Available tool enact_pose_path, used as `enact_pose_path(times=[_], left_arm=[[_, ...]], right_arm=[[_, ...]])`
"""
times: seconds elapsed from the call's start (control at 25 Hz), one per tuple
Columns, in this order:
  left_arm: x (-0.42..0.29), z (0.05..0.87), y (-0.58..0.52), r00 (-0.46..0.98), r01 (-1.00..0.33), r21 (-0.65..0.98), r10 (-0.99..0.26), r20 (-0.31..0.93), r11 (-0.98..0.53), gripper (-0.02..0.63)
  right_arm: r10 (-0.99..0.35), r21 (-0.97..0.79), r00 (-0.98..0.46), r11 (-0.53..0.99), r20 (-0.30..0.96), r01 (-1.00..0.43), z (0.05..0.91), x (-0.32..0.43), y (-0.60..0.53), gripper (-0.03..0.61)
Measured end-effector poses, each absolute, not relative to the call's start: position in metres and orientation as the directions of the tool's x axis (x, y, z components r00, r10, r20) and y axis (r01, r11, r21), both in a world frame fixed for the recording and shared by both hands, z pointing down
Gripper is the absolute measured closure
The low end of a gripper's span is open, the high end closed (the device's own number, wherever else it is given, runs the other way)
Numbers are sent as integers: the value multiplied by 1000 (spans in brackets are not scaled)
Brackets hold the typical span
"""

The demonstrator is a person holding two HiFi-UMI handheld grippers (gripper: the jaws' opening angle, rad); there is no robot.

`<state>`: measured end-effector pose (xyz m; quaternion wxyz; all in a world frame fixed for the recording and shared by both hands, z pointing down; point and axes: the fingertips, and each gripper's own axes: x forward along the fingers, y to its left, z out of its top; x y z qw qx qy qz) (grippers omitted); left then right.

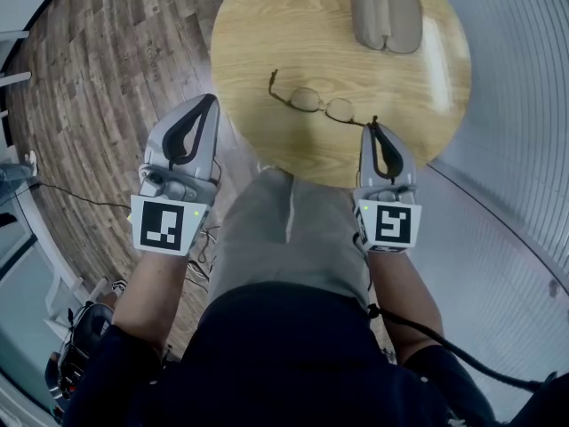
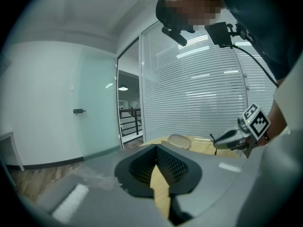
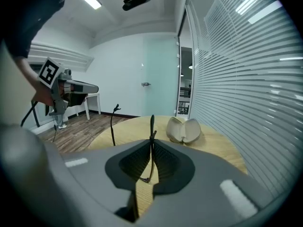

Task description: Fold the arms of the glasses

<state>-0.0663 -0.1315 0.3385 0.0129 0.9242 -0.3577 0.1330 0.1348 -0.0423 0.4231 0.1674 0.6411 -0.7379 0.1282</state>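
A round table [image 1: 267, 34] of pale wood stands on a dark plank floor [image 1: 116, 52]. Near the table's far edge lies a beige case [image 1: 385, 13], hinged open, its two halves side by side. White slatted blinds [image 1: 524, 105] curve past the table's right side. A thin black cable [image 1: 80, 199] trails over the floor at the left. Farther off, a frosted glass door [image 3: 161, 74] stands in a white wall
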Motion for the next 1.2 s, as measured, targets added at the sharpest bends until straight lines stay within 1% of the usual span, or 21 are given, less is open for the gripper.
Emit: enact_pose_path(times=[0.28,1.2], left_arm=[[-75,339,-132,695,-679,-73,-671,258,-731,612],[-100,336,-134,666,-709,-75,-700,257,-702,612]], right_arm=[[-895,60,-135,177,425,-982,424,126,-48,551],[-871,92,-189,257,453,-962,428,99,-59,551]])
